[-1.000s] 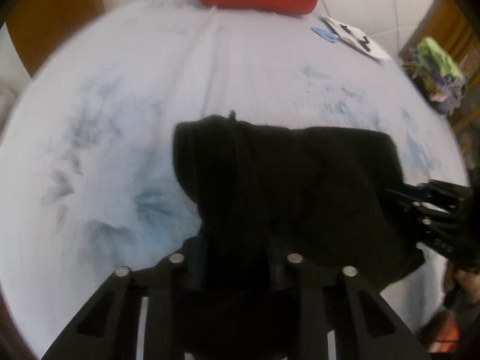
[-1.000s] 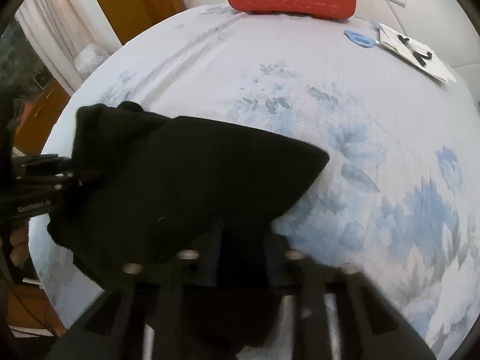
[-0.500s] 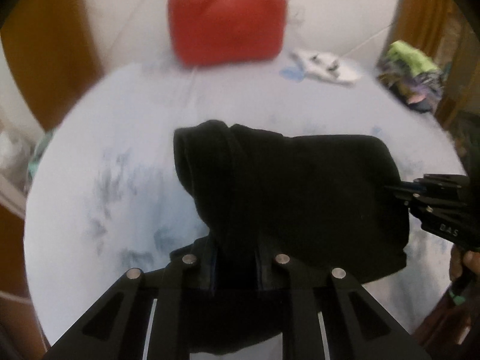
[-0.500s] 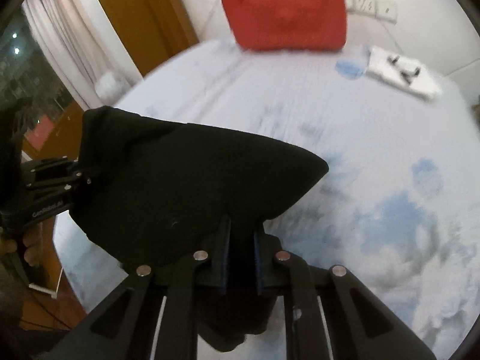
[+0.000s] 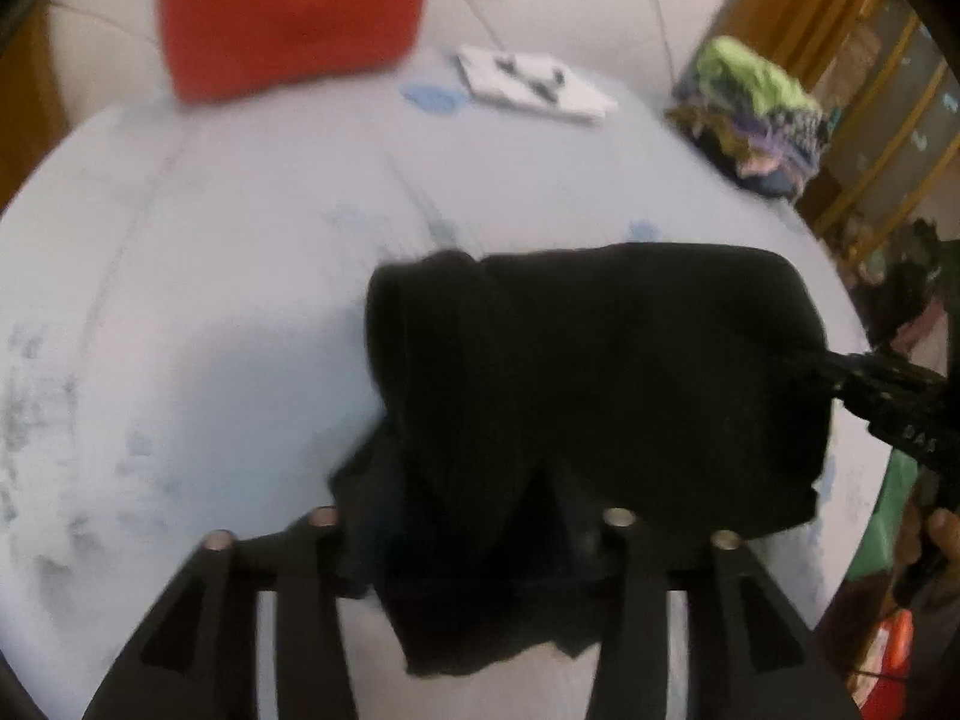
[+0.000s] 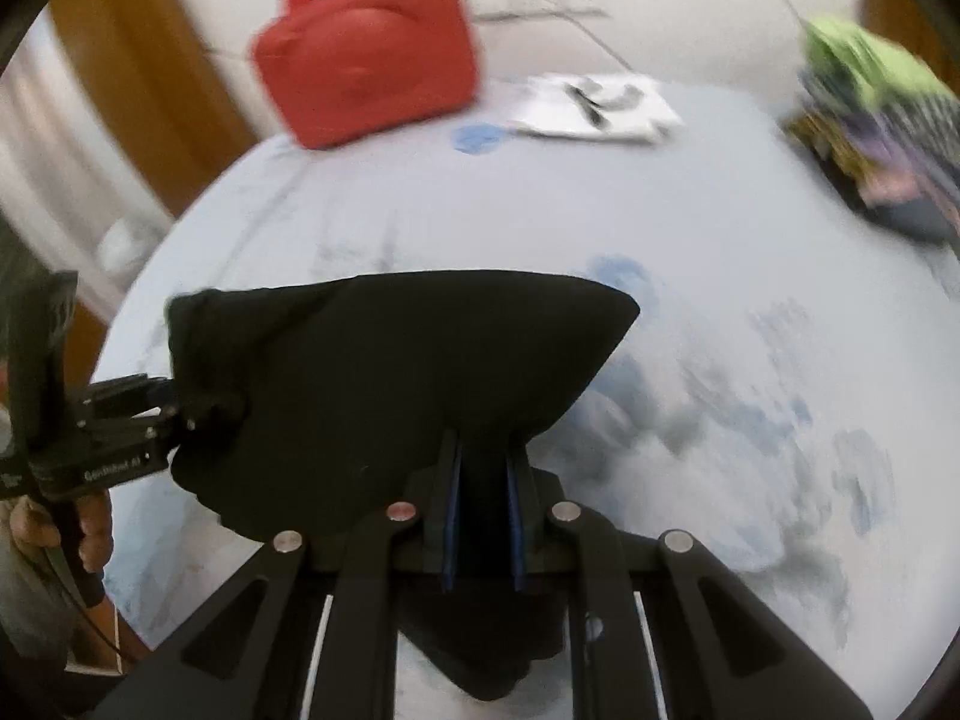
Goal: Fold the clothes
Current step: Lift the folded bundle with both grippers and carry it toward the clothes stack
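A folded black garment (image 5: 600, 372) hangs between my two grippers above the pale floral bed (image 5: 210, 276). My left gripper (image 5: 474, 516) is shut on its near left edge, the fingertips buried in cloth. My right gripper (image 6: 483, 480) is shut on the other edge; its blue pads clamp the cloth (image 6: 390, 372). In the left wrist view the right gripper (image 5: 840, 372) shows at the garment's right side. In the right wrist view the left gripper (image 6: 174, 414) shows at its left side.
A red bag (image 6: 366, 78) stands at the far edge of the bed against the white wall. A white paper with black marks (image 6: 594, 108) lies beside it. A pile of colourful clothes (image 5: 756, 114) sits at the far right.
Both grippers have lifted the black garment off the bed and swung toward the right; the clothes pile has come into the right wrist view.
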Available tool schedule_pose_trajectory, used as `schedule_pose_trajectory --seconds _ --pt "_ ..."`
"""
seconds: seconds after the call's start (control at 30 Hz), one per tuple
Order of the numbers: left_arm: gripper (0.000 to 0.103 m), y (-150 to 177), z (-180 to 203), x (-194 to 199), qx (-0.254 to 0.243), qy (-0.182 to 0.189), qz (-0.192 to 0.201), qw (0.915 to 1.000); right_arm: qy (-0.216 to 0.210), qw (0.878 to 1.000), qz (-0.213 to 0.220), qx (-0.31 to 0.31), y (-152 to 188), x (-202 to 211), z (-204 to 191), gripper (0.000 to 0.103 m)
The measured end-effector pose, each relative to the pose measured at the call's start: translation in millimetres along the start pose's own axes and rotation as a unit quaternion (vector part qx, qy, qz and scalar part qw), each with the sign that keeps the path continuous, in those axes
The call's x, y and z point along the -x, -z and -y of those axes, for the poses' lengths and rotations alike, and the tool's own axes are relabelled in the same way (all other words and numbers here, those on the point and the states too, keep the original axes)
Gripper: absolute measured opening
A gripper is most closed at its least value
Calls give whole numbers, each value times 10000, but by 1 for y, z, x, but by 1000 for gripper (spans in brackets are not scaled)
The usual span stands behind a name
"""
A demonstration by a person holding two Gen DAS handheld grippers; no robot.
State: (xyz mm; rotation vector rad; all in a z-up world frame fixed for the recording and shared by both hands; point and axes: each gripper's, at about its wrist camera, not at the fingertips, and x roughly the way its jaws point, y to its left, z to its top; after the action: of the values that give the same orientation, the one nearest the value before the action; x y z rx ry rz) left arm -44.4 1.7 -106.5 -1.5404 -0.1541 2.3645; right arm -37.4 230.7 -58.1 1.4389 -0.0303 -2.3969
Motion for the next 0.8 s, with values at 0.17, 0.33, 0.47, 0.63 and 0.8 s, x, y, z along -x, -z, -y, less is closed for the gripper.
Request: schedule_pose_trajectory --seconds 0.17,0.33,0.47,0.63,0.8 --pt "76 -1 30 -38 -220 5 -255 9994 -103 9984 -297 -463 20 -24 39 13" --pt "53 -5 61 -49 -609 -368 -267 9971 -290 9974 -298 -585 31 -36 52 14" --pt "38 -2 74 -47 -811 -303 -310 9958 -341 9977 -265 -526 34 -42 53 15" --pt "35 -3 66 -44 -605 -125 -226 9978 -244 9990 -147 -358 32 -51 51 14" --pt "28 -4 69 -9 -567 -68 -58 9984 -62 9999 70 -141 29 -22 40 13"
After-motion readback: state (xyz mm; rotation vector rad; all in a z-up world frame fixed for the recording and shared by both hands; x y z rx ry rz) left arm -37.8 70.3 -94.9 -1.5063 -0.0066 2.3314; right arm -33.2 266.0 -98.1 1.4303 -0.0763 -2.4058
